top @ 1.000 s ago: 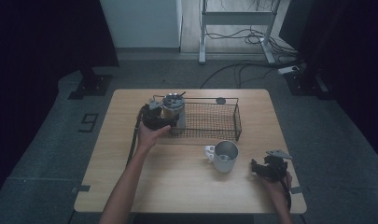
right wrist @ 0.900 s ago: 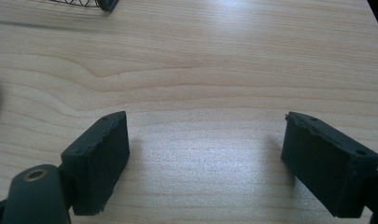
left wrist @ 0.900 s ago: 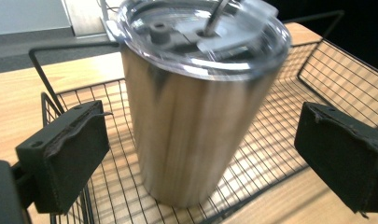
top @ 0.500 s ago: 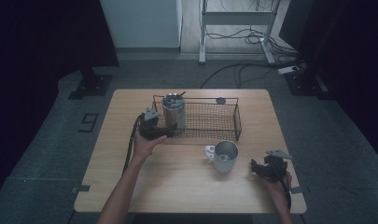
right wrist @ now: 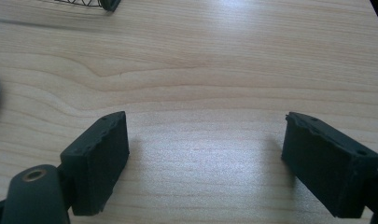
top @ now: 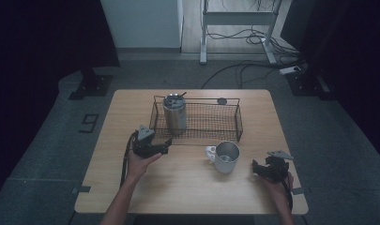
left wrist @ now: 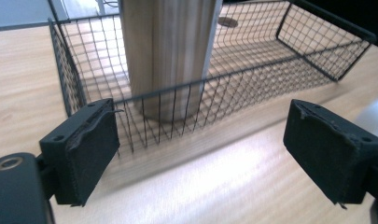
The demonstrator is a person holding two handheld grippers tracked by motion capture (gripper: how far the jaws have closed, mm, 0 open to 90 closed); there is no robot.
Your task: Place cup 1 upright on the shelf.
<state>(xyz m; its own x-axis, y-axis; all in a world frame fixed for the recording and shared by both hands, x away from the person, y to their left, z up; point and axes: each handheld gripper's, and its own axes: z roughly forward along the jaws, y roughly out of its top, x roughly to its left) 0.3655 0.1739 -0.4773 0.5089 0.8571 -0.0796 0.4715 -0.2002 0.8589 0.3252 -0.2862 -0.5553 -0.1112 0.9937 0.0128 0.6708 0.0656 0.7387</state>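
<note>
A pale wooden bench (top: 187,187) with a clear grain stands on a grey floor (top: 51,154) in a dim room, with cables (top: 244,70) trailing past a metal frame (top: 237,18) at 12 o'clock. On the far half of the bench sits a black wire basket (top: 211,123), long and rectangular, its mesh fine and its rim a thicker rod. A tall brushed-metal tumbler (top: 175,114) stands upright inside the basket's 9 o'clock end. The left claw (top: 166,145) hovers just outside the basket's near wall at that end, jaws spread wide and holding nothing; the left gripper view shows the tumbler beyond the mesh. A steel mug (top: 226,157) with a white handle stands on the open bench near the basket's 5 o'clock corner. The right claw (top: 257,169) rests at 4 o'clock, near the bench's edge, jaws wide apart and empty, with bare wood ahead of it.
</note>
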